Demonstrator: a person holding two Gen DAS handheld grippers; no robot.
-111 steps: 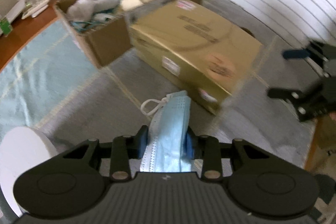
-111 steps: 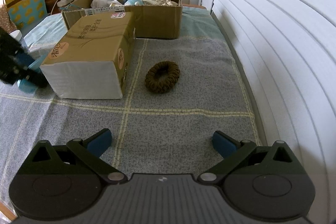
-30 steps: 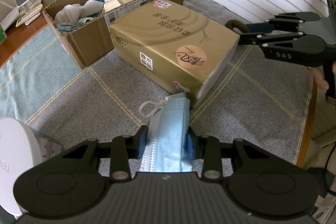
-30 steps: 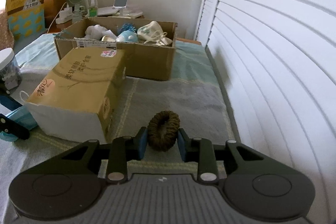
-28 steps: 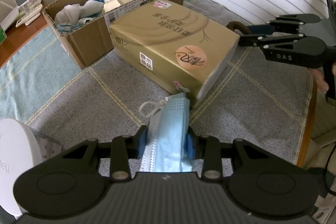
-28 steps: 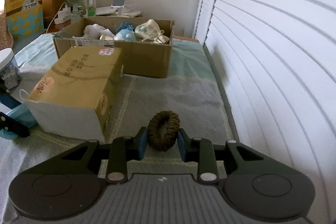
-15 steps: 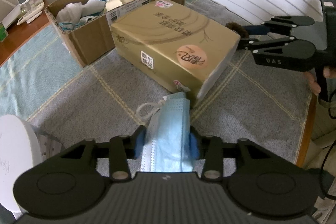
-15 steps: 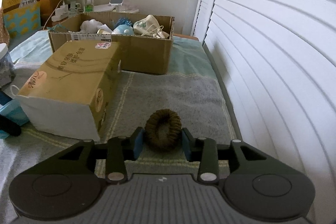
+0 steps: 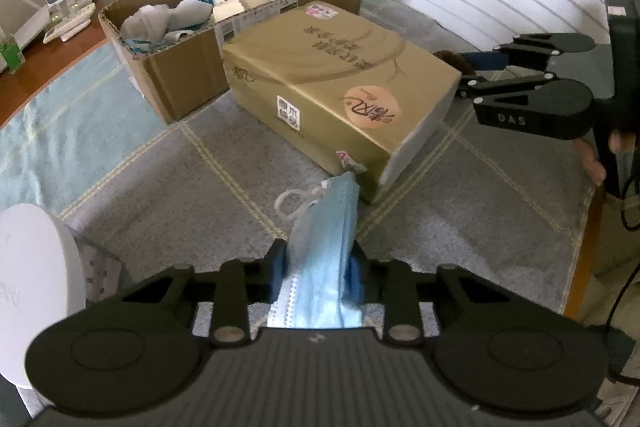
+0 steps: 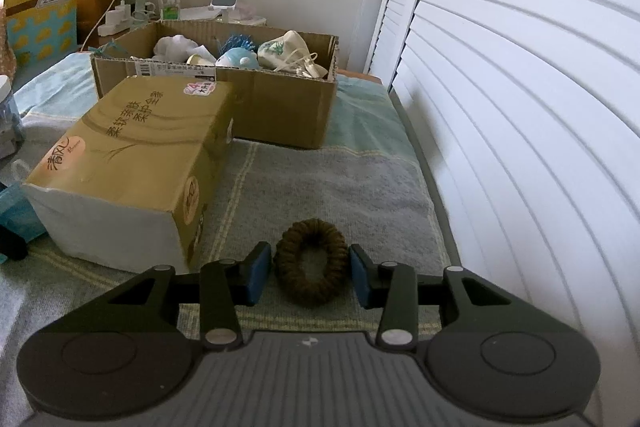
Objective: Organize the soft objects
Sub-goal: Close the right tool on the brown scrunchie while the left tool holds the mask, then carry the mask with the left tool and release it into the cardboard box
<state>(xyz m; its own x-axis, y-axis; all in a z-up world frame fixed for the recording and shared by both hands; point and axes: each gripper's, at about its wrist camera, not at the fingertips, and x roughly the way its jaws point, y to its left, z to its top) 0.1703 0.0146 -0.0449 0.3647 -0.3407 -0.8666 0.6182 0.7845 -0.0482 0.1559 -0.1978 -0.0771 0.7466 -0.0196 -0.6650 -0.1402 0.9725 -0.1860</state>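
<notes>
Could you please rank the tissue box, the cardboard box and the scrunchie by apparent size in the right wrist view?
1. Tissue box, though it sits nearer the camera.
2. Cardboard box.
3. Scrunchie.

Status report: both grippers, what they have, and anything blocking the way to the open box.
Left gripper closing on face mask. Right gripper closing around hair tie, pads not touching. Tissue box sits before cardboard box.

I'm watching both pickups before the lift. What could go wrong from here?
The right tool is closing, but its pads look just clear of the scrunchie, so it may slip out on the lift. The mask in the closing left tool hangs loose; its ear loop could snag on the tissue box.
</notes>
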